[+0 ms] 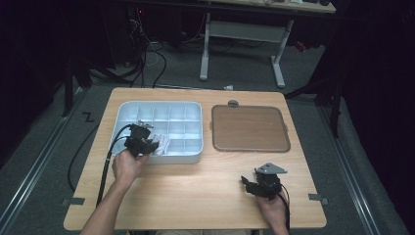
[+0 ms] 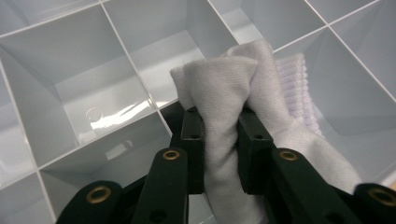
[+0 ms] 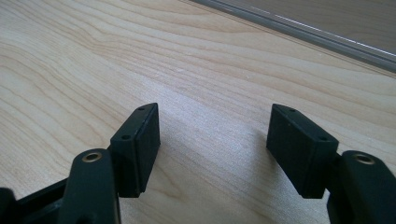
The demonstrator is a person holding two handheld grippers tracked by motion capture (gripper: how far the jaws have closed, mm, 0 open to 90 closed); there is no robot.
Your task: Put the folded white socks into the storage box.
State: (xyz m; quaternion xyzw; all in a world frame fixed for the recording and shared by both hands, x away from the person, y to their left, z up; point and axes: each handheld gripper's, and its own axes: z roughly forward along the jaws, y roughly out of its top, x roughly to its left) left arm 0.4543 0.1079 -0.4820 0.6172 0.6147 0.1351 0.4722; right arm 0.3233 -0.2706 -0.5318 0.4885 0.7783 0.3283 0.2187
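A white cloth (image 2: 229, 88), seemingly a knitted glove with a ribbed cuff, is pinched between the jaws of my left gripper (image 2: 222, 123). That gripper (image 1: 142, 139) hovers over the front left cells of a pale grey divided tray (image 1: 193, 155), and the cloth (image 1: 160, 143) hangs into a cell there. My right gripper (image 1: 249, 185) rests low over bare wood near the table's front right. In the right gripper view its jaws (image 3: 212, 140) stand wide apart with nothing between them.
A brown tray (image 1: 249, 128) with a rounded rim lies right of the divided tray, and its edge (image 3: 299, 28) crosses the top of the right gripper view. Cables and a white table frame (image 1: 242, 39) sit on the floor beyond.
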